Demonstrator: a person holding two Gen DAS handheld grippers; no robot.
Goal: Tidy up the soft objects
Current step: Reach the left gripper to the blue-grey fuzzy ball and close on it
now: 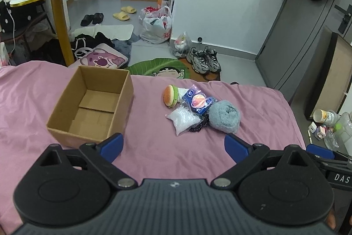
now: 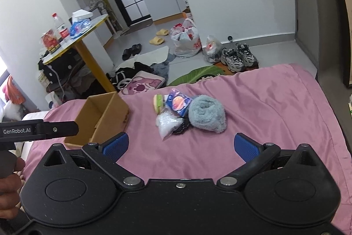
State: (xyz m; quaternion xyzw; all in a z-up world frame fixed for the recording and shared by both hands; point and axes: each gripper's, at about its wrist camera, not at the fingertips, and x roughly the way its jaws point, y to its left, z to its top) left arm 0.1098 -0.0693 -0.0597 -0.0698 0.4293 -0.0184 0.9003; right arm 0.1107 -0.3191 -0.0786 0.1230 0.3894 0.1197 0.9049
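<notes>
Progress: as I judge it, nothing is sorted yet. The cardboard box (image 1: 92, 107) shows only its bare bottom flaps, and every soft thing lies outside it on the pink bedsheet (image 1: 154, 160).

Box: sits at about 10 o'clock from my left claw (image 1: 173, 147), top open, upright on the sheet. From my right claw (image 2: 181, 147) it lies at about 10 o'clock too, partly behind the body of the other tool.

Pile: one cluster at about 1 o'clock in the left view, 12 o'clock in the right view, well apart from the box.

Pile contents: a burger plush (image 1: 170, 95) at the far left edge; a blue packet with a planet picture (image 1: 198, 102) on top in the middle; a clear bag of white filling (image 1: 183, 119) at the near left; a dark lacy piece (image 1: 199, 126) peeking from under the others; a rolled grey-blue fluffy towel (image 1: 224, 118) on the right. All touch or overlap one another.

Left claw: released, jaws spread wide, gripping nothing, hovering short of the pile.

Right claw: released as well, jaws wide apart, empty, with the pile straight ahead between its blue pads (image 2: 244, 147).

Left to do: all of it, I reckon; each item needs lifting across into the box, probably one at a time since they overlap.

Likely first pick: the towel or the packet, being uppermost; a guess only.
</notes>
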